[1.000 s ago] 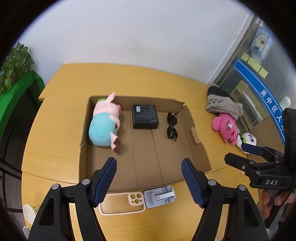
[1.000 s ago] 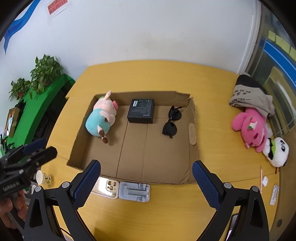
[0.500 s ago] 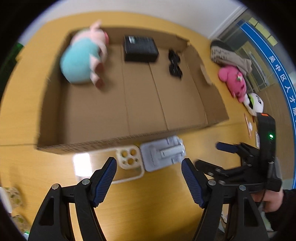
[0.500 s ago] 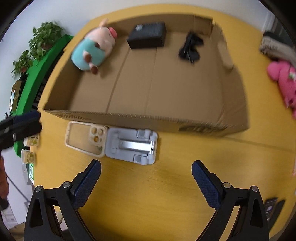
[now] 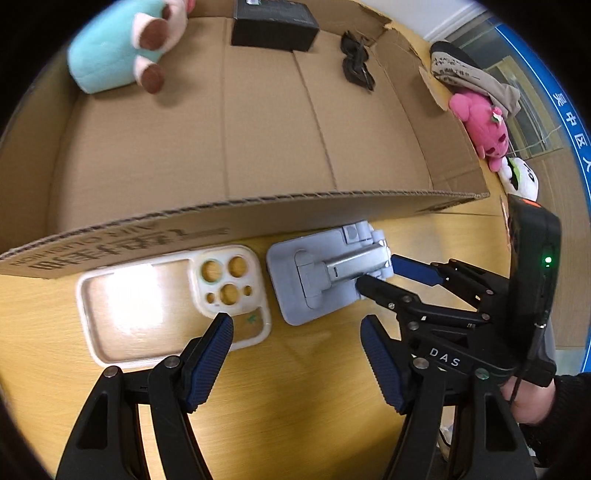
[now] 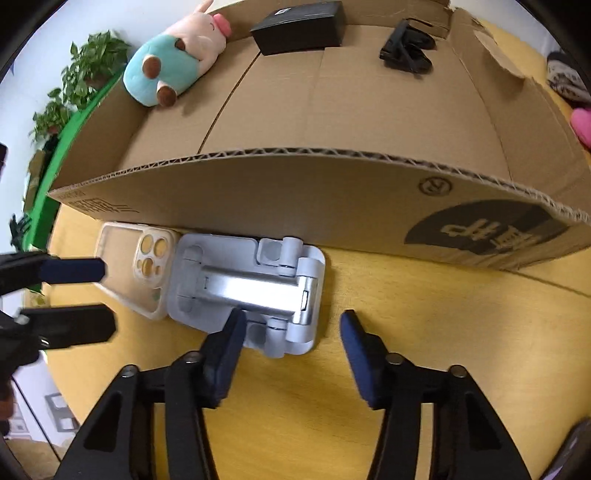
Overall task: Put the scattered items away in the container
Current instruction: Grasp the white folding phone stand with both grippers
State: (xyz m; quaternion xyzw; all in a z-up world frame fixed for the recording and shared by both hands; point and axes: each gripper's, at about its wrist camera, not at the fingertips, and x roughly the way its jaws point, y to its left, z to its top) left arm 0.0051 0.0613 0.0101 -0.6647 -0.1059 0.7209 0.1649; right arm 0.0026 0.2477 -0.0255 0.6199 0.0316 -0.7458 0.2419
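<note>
A clear phone case [image 5: 170,302] and a grey folding phone stand [image 5: 328,275] lie on the yellow table just in front of the cardboard box [image 5: 221,218]. My left gripper [image 5: 295,332] is open, low over the case's right end. My right gripper [image 6: 290,330] is open, its left pad over the stand's [image 6: 247,284] near edge; it also shows in the left wrist view [image 5: 384,275]. The case also shows in the right wrist view [image 6: 140,266]. The box [image 6: 295,184] holds a pig plush [image 5: 122,44], a black box [image 5: 273,26] and sunglasses [image 5: 356,66].
A pink plush [image 5: 484,125], a panda plush [image 5: 521,177] and a folded cloth [image 5: 472,77] lie right of the box. Green plants [image 6: 74,81] stand at the far left. The left gripper appears at the left edge of the right wrist view [image 6: 74,295].
Both grippers have dropped from high above the box down to the table in front of it, closing in on the phone case and the stand. Both stay open.
</note>
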